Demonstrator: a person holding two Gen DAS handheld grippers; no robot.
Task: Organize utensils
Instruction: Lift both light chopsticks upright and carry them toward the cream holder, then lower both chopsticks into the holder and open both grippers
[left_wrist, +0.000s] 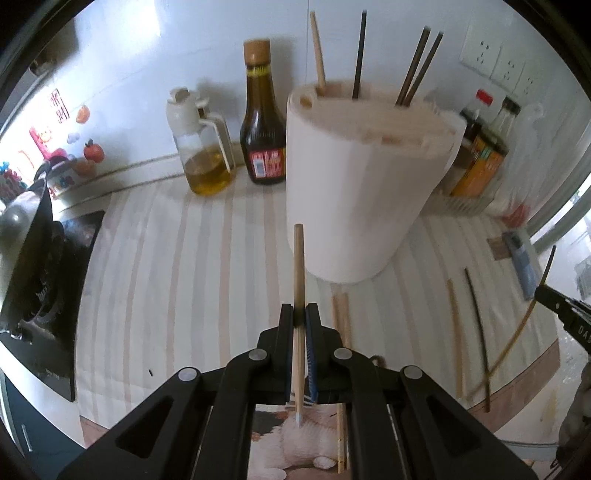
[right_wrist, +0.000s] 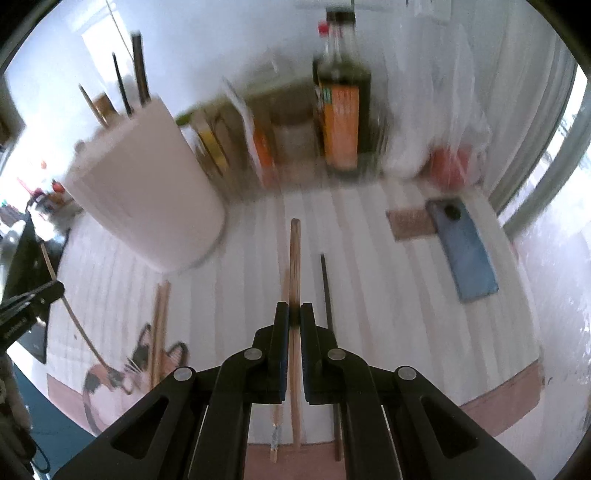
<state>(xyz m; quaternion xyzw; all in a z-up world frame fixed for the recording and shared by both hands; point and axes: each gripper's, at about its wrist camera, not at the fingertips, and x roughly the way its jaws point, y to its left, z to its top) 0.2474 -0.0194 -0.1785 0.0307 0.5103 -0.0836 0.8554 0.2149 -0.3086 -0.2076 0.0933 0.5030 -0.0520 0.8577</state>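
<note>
The left gripper (left_wrist: 300, 314) clamps a pale wooden chopstick (left_wrist: 298, 266) near its middle; the right gripper (right_wrist: 294, 314) pinches another light chopstick (right_wrist: 294, 258). Either stick could pivot in so narrow a grip (only the pad edges bite) and miss the white holder (left_wrist: 354, 177) beyond, or knock the chopsticks already standing there. More lie loose on the striped mat (left_wrist: 166, 277). The holder's slots are blurred, and the right view is smeared.
</note>
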